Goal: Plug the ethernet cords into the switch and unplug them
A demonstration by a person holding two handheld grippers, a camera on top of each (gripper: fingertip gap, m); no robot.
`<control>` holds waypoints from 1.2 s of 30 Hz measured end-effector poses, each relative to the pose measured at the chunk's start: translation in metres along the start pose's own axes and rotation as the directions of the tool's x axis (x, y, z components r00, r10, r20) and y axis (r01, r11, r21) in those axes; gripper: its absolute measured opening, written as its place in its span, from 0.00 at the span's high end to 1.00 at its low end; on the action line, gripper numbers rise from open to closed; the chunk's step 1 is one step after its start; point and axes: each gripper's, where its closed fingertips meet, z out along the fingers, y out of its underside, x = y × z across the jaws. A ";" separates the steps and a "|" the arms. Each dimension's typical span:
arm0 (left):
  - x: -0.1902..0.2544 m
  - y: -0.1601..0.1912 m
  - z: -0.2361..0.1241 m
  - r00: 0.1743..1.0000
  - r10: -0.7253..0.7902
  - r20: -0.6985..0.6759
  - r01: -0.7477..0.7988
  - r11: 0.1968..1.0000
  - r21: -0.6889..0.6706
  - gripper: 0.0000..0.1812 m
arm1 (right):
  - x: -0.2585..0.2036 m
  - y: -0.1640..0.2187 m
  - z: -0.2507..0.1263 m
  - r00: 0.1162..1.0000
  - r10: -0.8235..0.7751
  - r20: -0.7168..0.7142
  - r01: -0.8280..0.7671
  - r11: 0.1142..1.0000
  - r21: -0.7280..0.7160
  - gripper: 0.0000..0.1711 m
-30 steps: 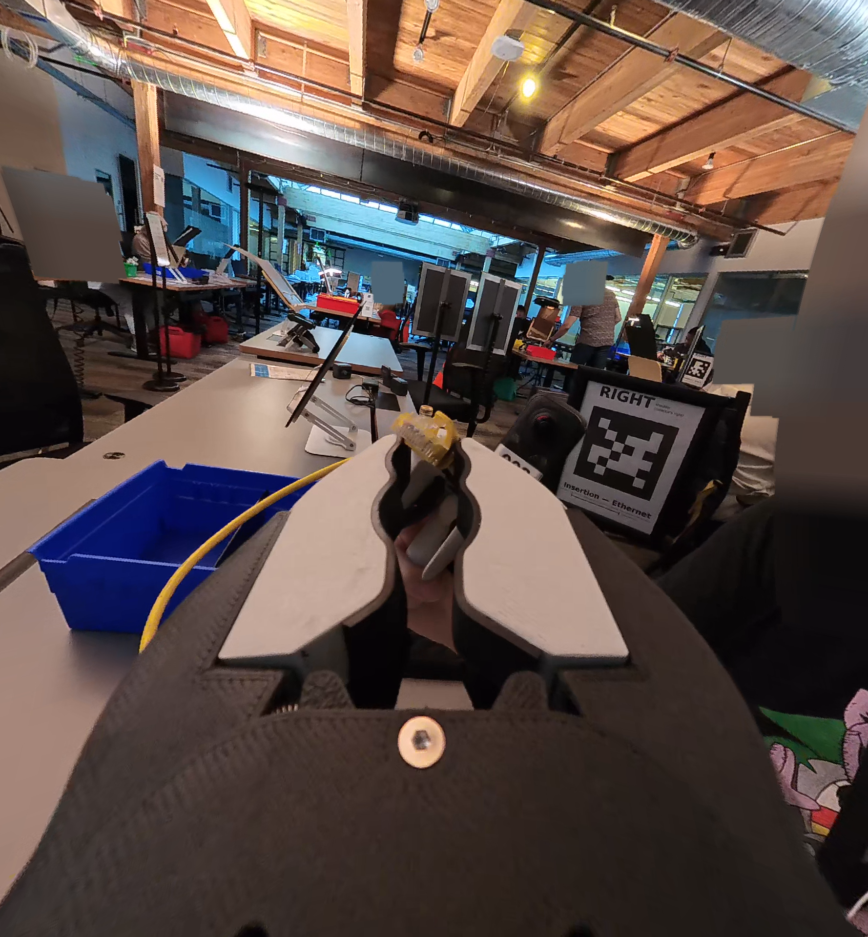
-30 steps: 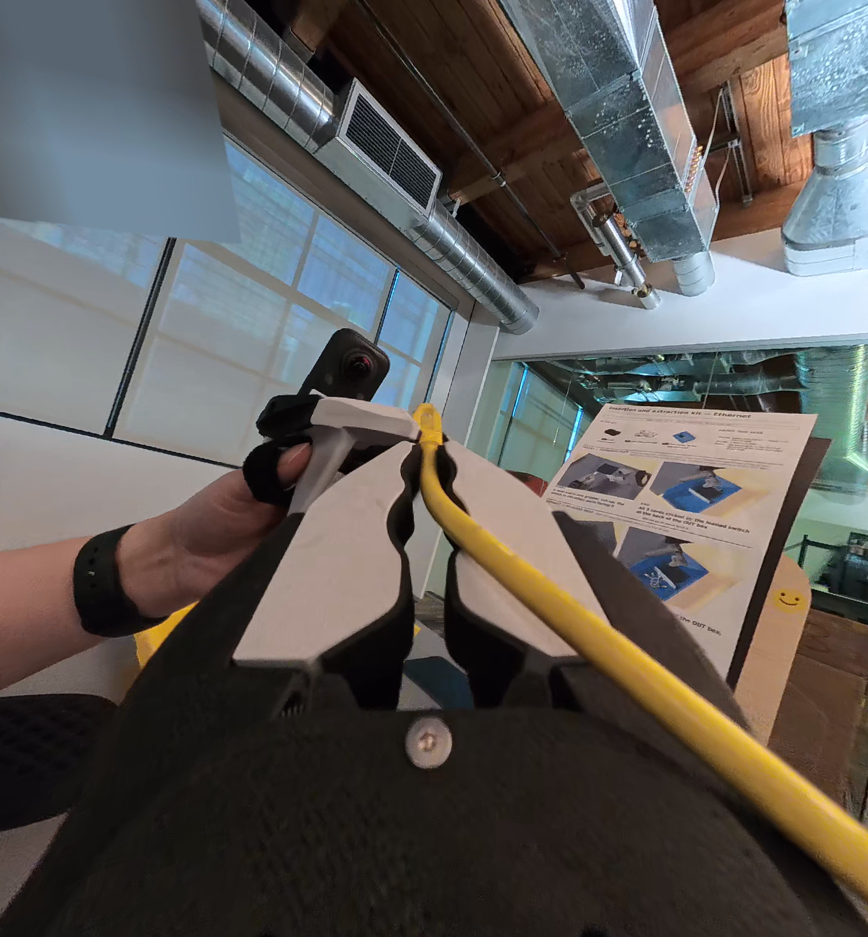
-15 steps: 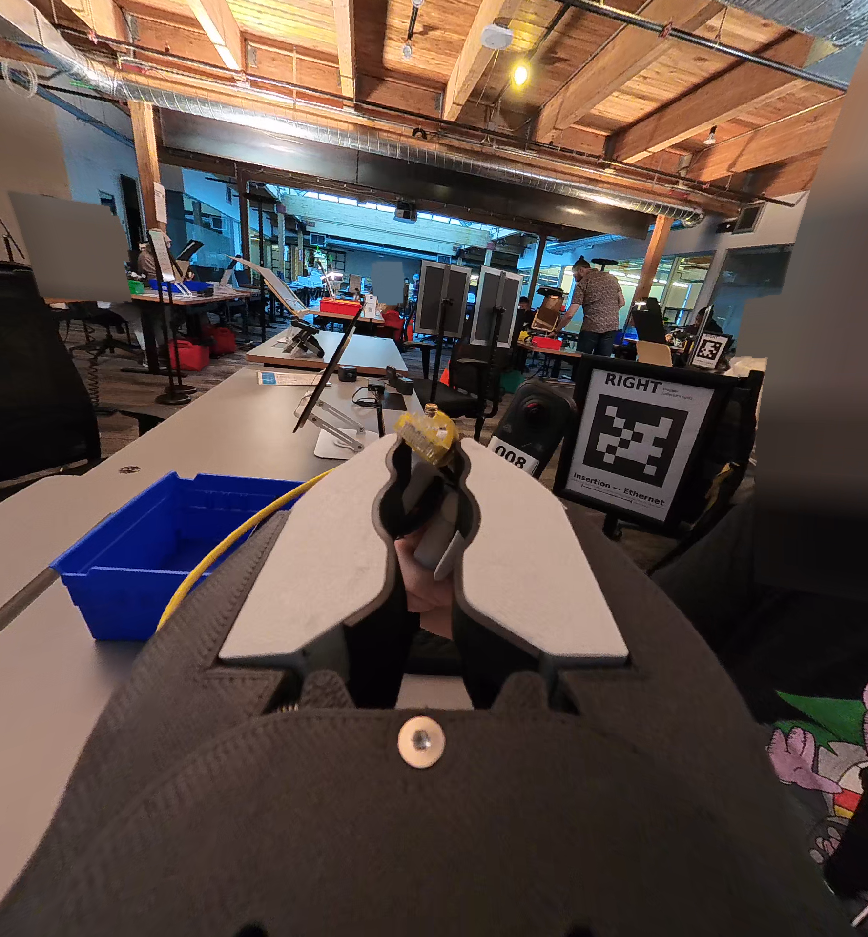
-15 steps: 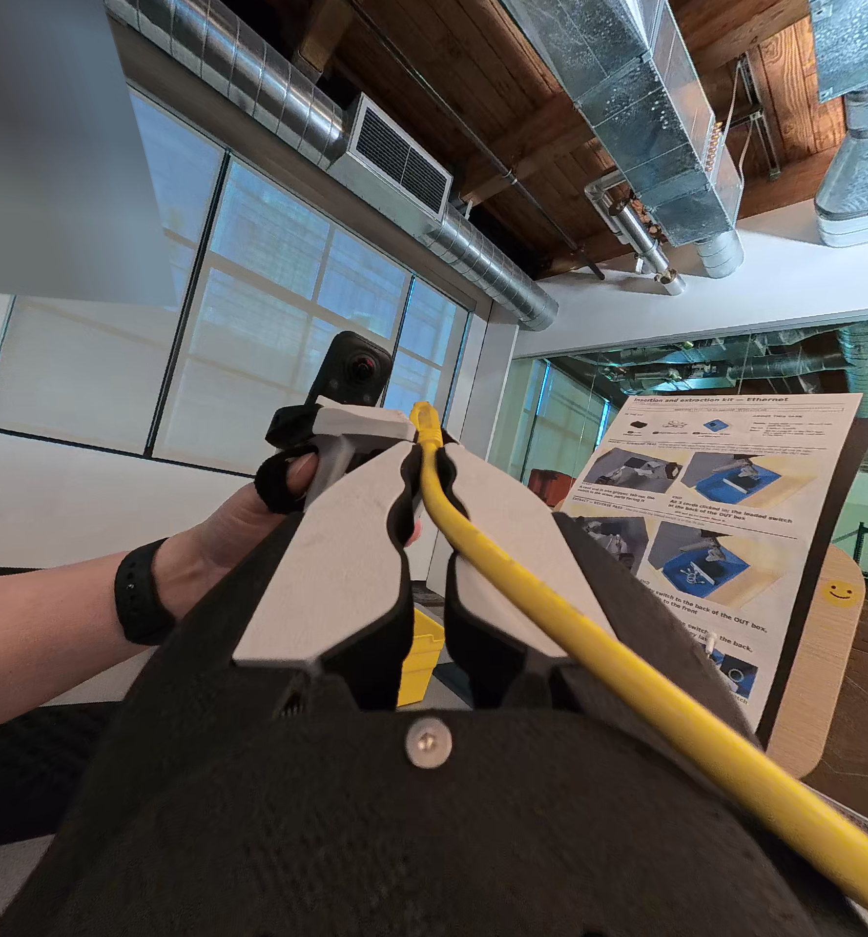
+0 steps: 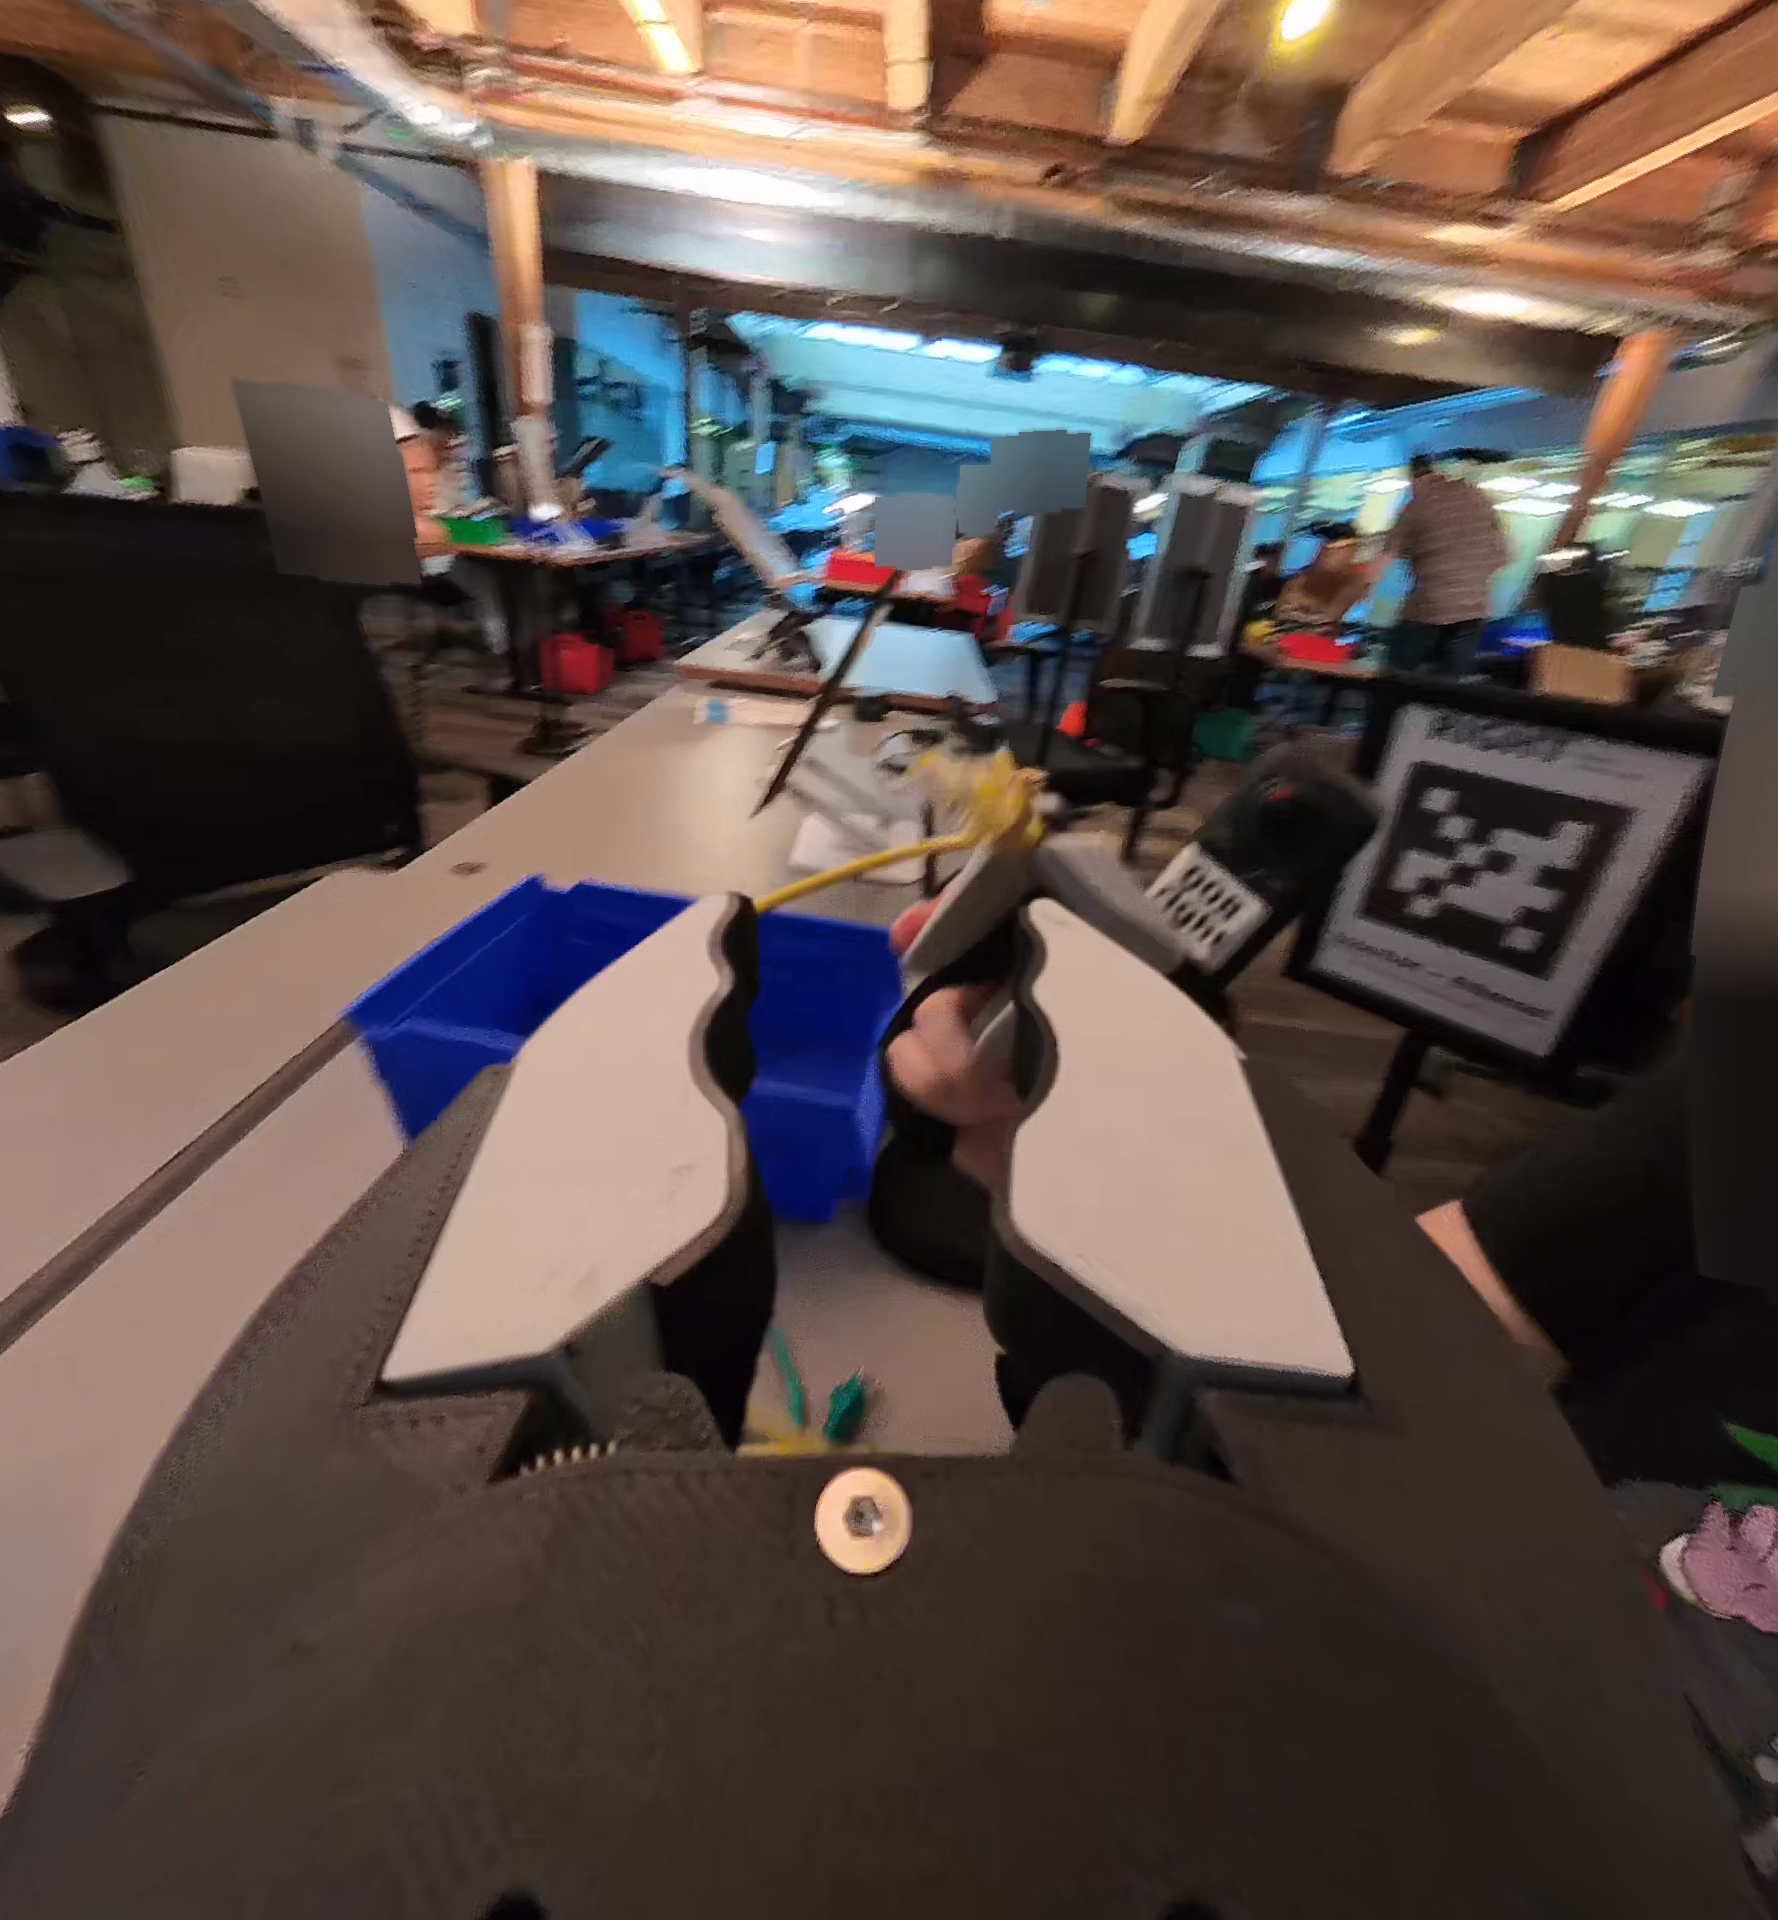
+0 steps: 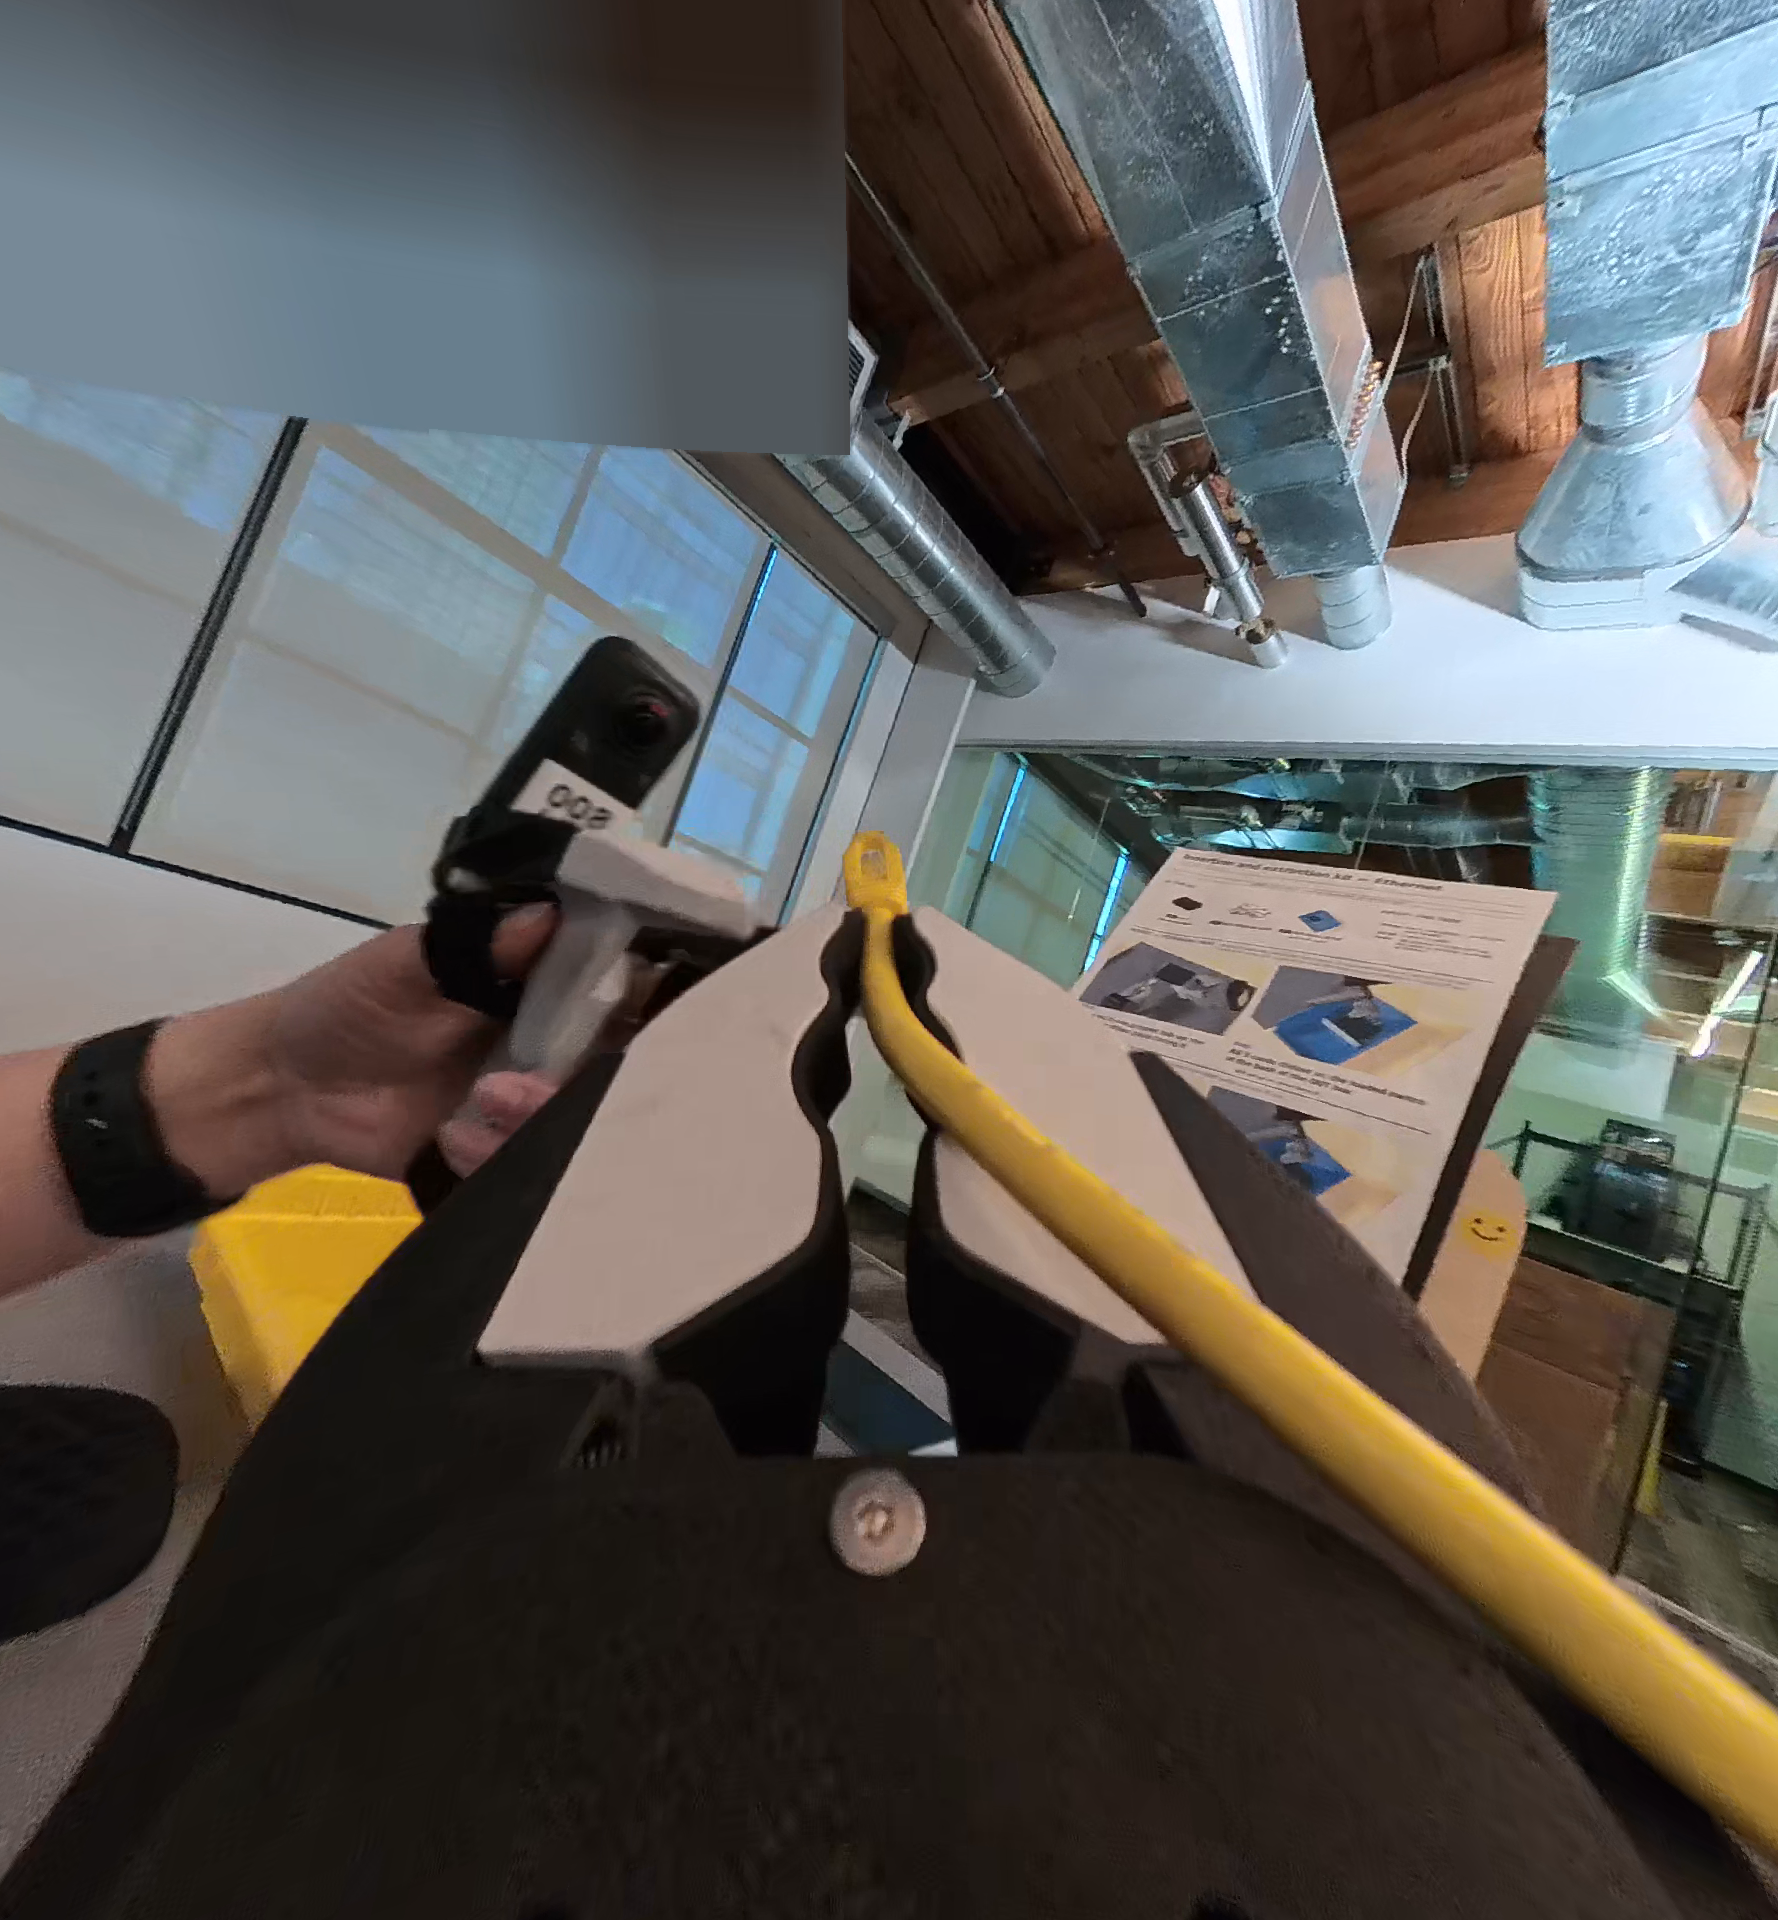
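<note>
- Up near the ceiling ducts, the right gripper [image 6: 872, 920] is pointing steeply upward, its fingers [image 6: 698, 1122] pinching the yellow ethernet cord [image 6: 1124, 1174] just behind the plug [image 6: 872, 871], which is sticking out past the tips.
- From there the cord is trailing down over the right finger and running off the lower right corner, so its far end is lying out of sight.
- Beside it on the left, a bare hand [image 6: 345, 1049] with a black wristband is gripping the handle of the left gripper, with its camera [image 6: 610, 743] peeking above; that gripper's fingers are mostly hiding behind the right one.
- Behind the hand, a yellow bin [image 6: 282, 1278] is showing only one corner.
- Off to the right, an instruction sheet [image 6: 1311, 997] is standing on an easel, its lower part cut off by the gripper body.
- Over the grey bench [image 5: 137, 1091], the left gripper [image 5: 880, 956] is holding its fingers [image 5: 615, 1122] well apart with nothing between them.
- Seen from the left gripper, the whole picture is smeared, and the plug [image 5: 989, 805] is reading only as a yellow blur above the right gripper's tips.
- Between the spread fingers, a blue bin [image 5: 469, 997] is sitting on the bench, its near wall half covered and its contents impossible to make out.
- Down by the fingers' base, small green and yellow cord ends [image 5: 812, 1408] are just showing.
- I cannot find the switch in either view.
</note>
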 end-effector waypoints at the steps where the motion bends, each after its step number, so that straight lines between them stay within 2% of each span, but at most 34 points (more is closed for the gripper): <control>1: -0.005 0.010 -0.012 0.998 0.021 0.064 -0.019 0.999 -0.038 0.72 | 0.000 -0.001 -0.004 1.000 -0.015 -0.002 0.015 1.000 -0.004 0.96; 3: -0.015 0.044 -0.042 0.977 0.102 0.188 -0.069 0.983 -0.171 0.70 | -0.002 0.003 -0.012 0.999 -0.032 0.016 0.032 0.999 -0.031 0.96; 5: -0.030 0.089 -0.076 0.934 0.175 0.311 -0.054 0.931 -0.361 0.67 | -0.003 0.008 -0.018 0.999 -0.035 0.029 0.037 0.998 -0.045 0.96; 7: -0.040 0.138 -0.107 0.896 0.171 0.410 0.079 0.847 -0.525 0.65 | -0.004 0.012 -0.020 0.999 -0.019 0.040 0.021 0.998 -0.057 0.96; 9: -0.035 0.175 -0.121 0.870 0.143 0.472 0.183 0.795 -0.578 0.63 | -0.007 0.015 -0.019 0.998 -0.025 0.052 0.029 0.997 -0.072 0.96; 13: -0.037 0.216 -0.125 0.762 0.220 0.609 0.263 0.754 -0.602 0.60 | -0.014 0.020 -0.018 0.995 -0.078 0.062 0.084 0.991 -0.108 0.96; 16: -0.051 0.235 -0.131 0.648 0.326 0.688 0.308 0.714 -0.629 0.56 | -0.016 0.026 -0.019 0.996 -0.062 0.056 0.068 0.991 -0.116 0.96; 18: -0.057 0.245 -0.135 0.601 0.346 0.721 0.325 0.718 -0.616 0.55 | -0.017 0.028 -0.021 0.997 -0.051 0.049 0.057 0.991 -0.119 0.96; 21: -0.054 0.268 -0.138 0.592 0.262 0.762 0.403 0.722 -0.562 0.55 | -0.017 0.032 -0.027 0.998 -0.056 0.034 0.060 0.990 -0.125 0.96; 23: -0.054 0.282 -0.147 0.565 0.273 0.779 0.443 0.696 -0.565 0.54 | -0.017 0.033 -0.030 0.998 -0.051 0.025 0.054 0.991 -0.123 0.96; 27: -0.053 0.288 -0.151 0.532 0.180 0.827 0.506 0.716 -0.481 0.57 | -0.018 0.034 -0.029 0.999 -0.031 0.030 0.035 0.992 -0.121 0.96; 30: -0.053 0.291 -0.145 0.548 0.123 0.827 0.504 0.741 -0.444 0.55 | -0.021 0.037 -0.028 0.999 -0.032 0.043 0.038 0.990 -0.134 0.96; 33: -0.056 0.289 -0.138 0.583 0.133 0.802 0.471 0.749 -0.466 0.66 | -0.024 0.041 -0.028 0.998 -0.044 0.050 0.051 0.987 -0.155 0.96; 36: -0.063 0.287 -0.134 0.599 0.115 0.792 0.466 0.755 -0.462 0.67 | -0.027 0.048 -0.031 0.998 -0.033 0.046 0.041 0.981 -0.191 0.96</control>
